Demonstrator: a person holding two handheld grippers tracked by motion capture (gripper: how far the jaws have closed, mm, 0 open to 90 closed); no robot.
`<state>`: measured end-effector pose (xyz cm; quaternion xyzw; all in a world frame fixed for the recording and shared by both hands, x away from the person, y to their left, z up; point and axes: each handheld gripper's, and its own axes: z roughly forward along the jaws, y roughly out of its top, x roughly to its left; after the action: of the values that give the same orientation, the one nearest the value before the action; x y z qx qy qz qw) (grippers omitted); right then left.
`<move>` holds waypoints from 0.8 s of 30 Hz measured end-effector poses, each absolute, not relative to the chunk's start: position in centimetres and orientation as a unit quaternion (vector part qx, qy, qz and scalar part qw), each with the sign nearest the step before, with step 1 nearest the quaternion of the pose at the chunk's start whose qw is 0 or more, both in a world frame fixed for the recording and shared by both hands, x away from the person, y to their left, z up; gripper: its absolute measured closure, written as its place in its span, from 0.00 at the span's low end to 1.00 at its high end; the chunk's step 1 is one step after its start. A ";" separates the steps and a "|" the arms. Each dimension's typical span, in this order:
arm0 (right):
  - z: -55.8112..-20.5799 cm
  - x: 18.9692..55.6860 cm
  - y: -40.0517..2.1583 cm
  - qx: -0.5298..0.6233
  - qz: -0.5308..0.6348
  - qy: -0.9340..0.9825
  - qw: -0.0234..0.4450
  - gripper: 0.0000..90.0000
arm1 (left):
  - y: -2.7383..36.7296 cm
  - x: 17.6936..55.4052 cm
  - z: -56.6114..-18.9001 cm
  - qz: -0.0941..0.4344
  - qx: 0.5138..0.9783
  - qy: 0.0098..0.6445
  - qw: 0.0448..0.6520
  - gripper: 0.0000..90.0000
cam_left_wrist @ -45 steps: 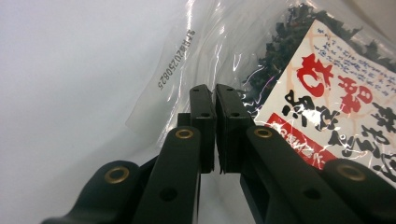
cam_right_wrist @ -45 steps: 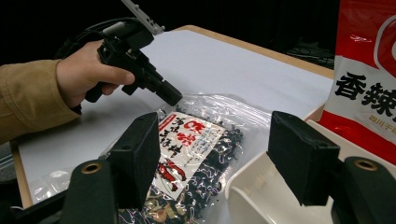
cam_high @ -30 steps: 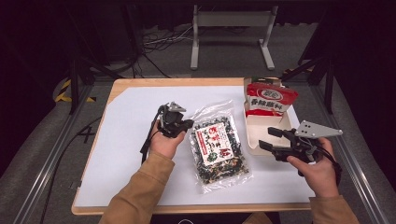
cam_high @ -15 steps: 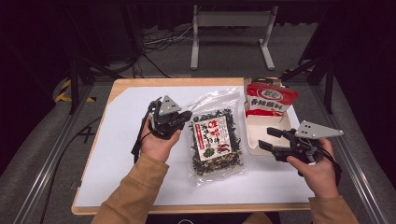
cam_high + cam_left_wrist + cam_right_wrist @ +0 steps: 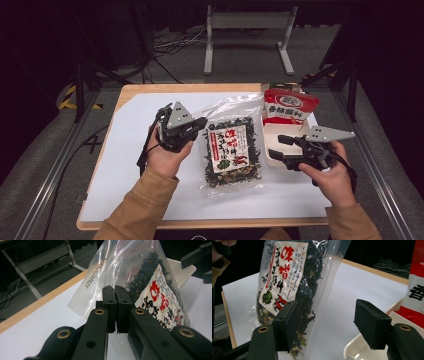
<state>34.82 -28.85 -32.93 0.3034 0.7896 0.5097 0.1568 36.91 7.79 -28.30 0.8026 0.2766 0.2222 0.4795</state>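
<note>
Here, L gripper [image 5: 197, 125] pinches the clear top edge of the dried-seaweed bag [image 5: 232, 155], lifting it off the white surface [image 5: 125, 150], prob. to hand it to R gripper [image 5: 278, 146], spread wide nearby.

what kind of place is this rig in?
Likely a lab or studio recording station: a white-topped table on a metal frame, black surroundings, loose floor cables, and a metal stand behind.

Wooden-edged table [image 5: 131, 91], white sheet [image 5: 125, 165] over its top, white tray [image 5: 274, 159] near the right edge
</note>
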 end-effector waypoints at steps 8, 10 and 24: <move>-32.7 36.3 -27.1 0.290 0.509 0.801 0.125 0.38 | 7.6 36.5 -28.0 0.216 0.805 0.255 0.491 0.98; -32.7 36.5 -26.6 0.286 0.509 0.803 0.116 0.38 | 7.4 36.3 -28.0 0.215 0.805 0.250 0.493 0.98; -33.4 37.5 -23.9 0.259 0.518 0.814 0.050 0.37 | 6.7 35.7 -27.8 0.218 0.804 0.226 0.504 0.97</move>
<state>37.46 -23.88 -33.45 0.2595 0.8138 0.5176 0.0503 35.75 6.75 -27.84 0.8043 0.2256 0.2184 0.5045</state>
